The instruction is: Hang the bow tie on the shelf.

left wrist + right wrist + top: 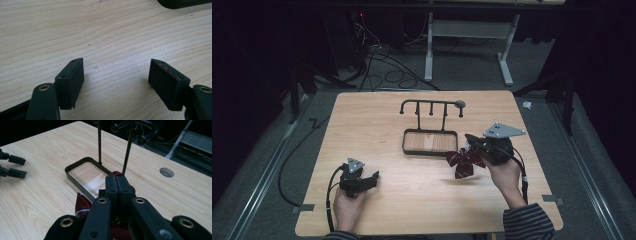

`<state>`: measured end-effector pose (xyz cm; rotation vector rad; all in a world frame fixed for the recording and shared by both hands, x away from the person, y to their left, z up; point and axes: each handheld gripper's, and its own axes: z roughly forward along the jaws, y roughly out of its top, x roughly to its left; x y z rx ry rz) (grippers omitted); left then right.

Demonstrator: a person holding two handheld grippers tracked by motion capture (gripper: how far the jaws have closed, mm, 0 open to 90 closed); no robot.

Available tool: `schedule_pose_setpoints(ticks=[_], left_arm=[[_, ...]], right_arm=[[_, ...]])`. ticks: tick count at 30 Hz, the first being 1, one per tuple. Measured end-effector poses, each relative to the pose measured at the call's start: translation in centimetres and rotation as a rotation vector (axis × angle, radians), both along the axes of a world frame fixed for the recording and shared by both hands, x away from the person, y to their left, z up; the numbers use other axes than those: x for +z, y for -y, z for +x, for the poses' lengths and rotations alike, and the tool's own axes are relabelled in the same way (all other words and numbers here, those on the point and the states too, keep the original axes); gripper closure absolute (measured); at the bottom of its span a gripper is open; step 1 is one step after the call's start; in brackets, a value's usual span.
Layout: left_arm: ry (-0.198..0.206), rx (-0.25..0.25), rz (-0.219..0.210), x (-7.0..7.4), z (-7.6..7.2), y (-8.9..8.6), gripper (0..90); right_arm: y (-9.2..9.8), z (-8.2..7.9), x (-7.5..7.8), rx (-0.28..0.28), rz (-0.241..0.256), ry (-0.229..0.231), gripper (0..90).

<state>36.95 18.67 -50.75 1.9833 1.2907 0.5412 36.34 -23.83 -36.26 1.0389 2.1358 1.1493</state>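
- The right claw (468, 141) is clamped shut on a maroon striped bow tie (463, 162), which hangs below and just nearside of it, lifted off the surface (377, 200).
- Step in hand, as I judge it: carrying the bow tie to the black hanger stand (431, 107), whose tray (429, 151) lies just ahead of the right claw.
- Next move calls for lifting toward the stand's top bar and hooking the tie over a peg.
- The left claw (373, 177) rests wide open, holding nothing, well apart to the side.
- The upright rods (99, 142) stand close ahead; open room lies left of them, and the surface's edges are far off.
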Motion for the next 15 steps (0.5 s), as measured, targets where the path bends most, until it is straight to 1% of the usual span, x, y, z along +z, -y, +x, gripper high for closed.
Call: schedule_pose_setpoints(ticks=[3,15], left_arm=[[0.000,0.000,0.002,0.0,0.0,0.0,29.2],[0.001,0.001,0.003,0.0,0.0,0.0,29.2]], right_arm=[[-0.3,0.1,0.1,0.007,0.006,-0.003,90.0],[-1.6,0.6,0.9,0.050,0.017,0.016,90.0]])
